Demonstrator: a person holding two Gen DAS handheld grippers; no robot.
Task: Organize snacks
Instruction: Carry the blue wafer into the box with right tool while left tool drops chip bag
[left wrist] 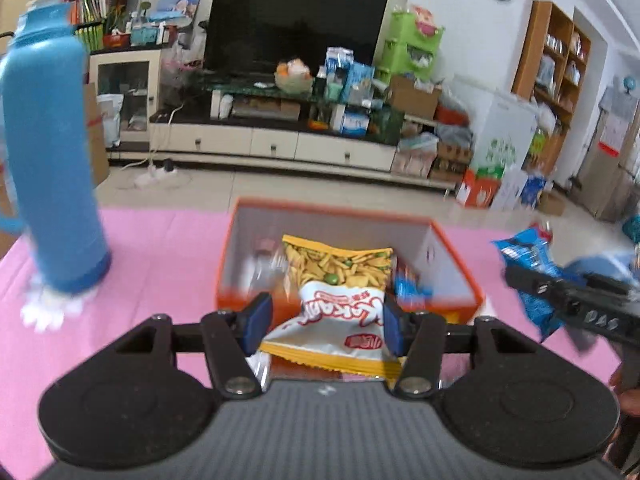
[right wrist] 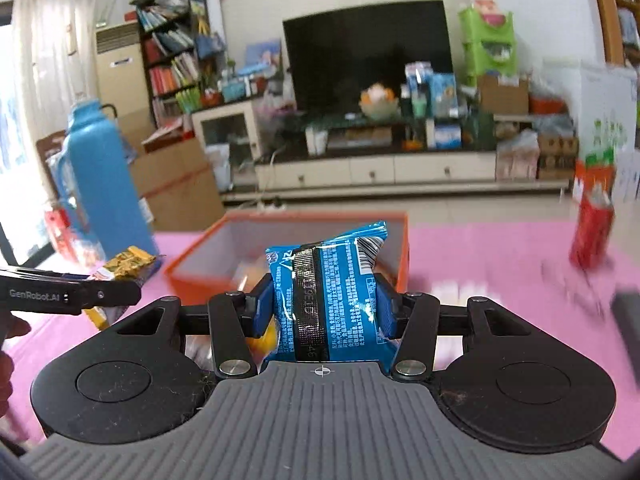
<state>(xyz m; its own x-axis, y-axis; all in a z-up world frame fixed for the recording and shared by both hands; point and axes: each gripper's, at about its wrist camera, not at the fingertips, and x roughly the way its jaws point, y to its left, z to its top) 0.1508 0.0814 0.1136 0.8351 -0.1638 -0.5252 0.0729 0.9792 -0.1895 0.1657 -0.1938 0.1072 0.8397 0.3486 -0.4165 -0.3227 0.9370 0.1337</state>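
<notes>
My left tongs are closed on a yellow and white snack bag, the blue pads pressing its two sides, and the bag hangs over the near edge of the orange box, its top end reaching in above the packets already lying inside. My right tongs grip a blue snack bag upright between their pads, just in front of the same orange box, on its near side. In the left view that blue bag and the right tongs show at the right, above the pink surface. A tall blue flask stands on the surface well left of the box. A red can stands far right, blurred. In the right view my left tongs come in from the left edge with the yellow bag at their tip
</notes>
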